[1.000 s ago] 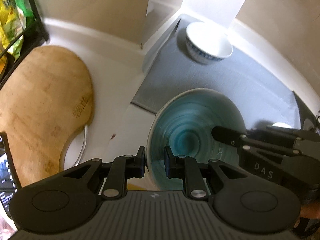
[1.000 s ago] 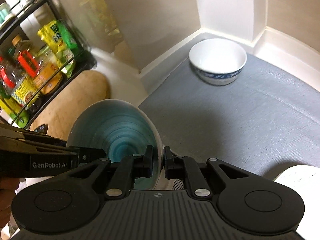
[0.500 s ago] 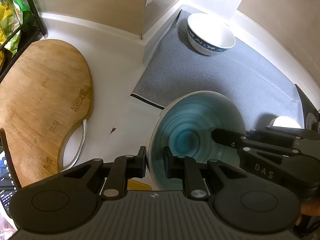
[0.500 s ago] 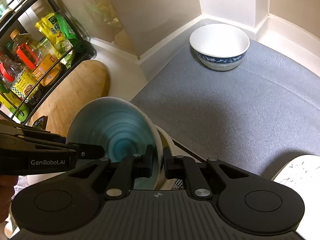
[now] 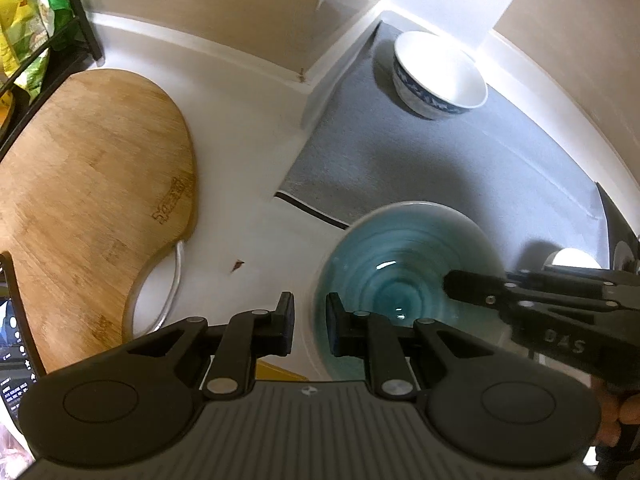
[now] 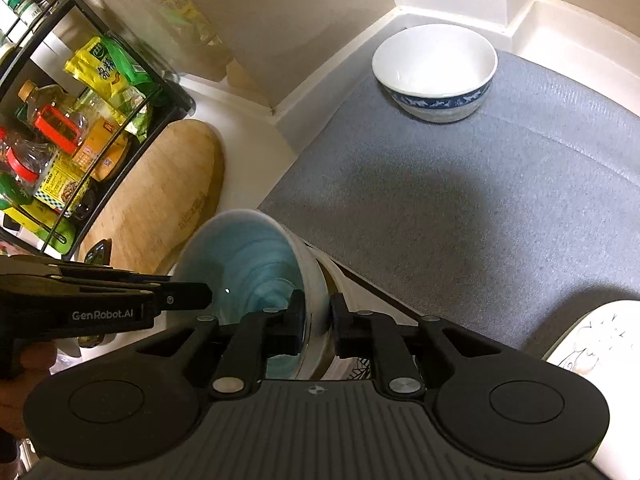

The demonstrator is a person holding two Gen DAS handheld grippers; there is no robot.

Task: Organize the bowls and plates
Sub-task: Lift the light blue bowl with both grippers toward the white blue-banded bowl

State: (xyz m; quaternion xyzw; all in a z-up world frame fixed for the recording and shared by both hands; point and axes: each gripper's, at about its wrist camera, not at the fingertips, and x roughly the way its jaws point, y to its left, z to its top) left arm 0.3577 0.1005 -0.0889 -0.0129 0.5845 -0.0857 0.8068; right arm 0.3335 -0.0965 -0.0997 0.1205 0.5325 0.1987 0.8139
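Observation:
A teal-glazed bowl (image 5: pixel 400 276) hangs over the counter's near edge, held by both grippers. My left gripper (image 5: pixel 310 322) is shut on its left rim. My right gripper (image 6: pixel 318 316) grips the opposite rim; its jaws are opening, and the pads still touch the bowl (image 6: pixel 248 264) wall between them. Each gripper shows in the other's view: the right gripper (image 5: pixel 472 286) reaching over the bowl, the left gripper (image 6: pixel 196 298) at its far rim. A pale dish (image 6: pixel 342 284) lies directly under the bowl. A white bowl with a blue band (image 5: pixel 440 76) (image 6: pixel 436 68) stands in the mat's far corner.
A grey mat (image 5: pixel 440 168) (image 6: pixel 480 200) covers the right side of the counter. A wooden cutting board (image 5: pixel 92 184) (image 6: pixel 160 200) lies on the left beside a black wire rack (image 6: pixel 60 128) of jars and packets. A white patterned plate (image 6: pixel 592 344) sits at the near right.
The teal bowl has tipped from steeply tilted toward level and sunk onto the pale dish under it. The right gripper's jaws have parted slightly; the left grip is unchanged.

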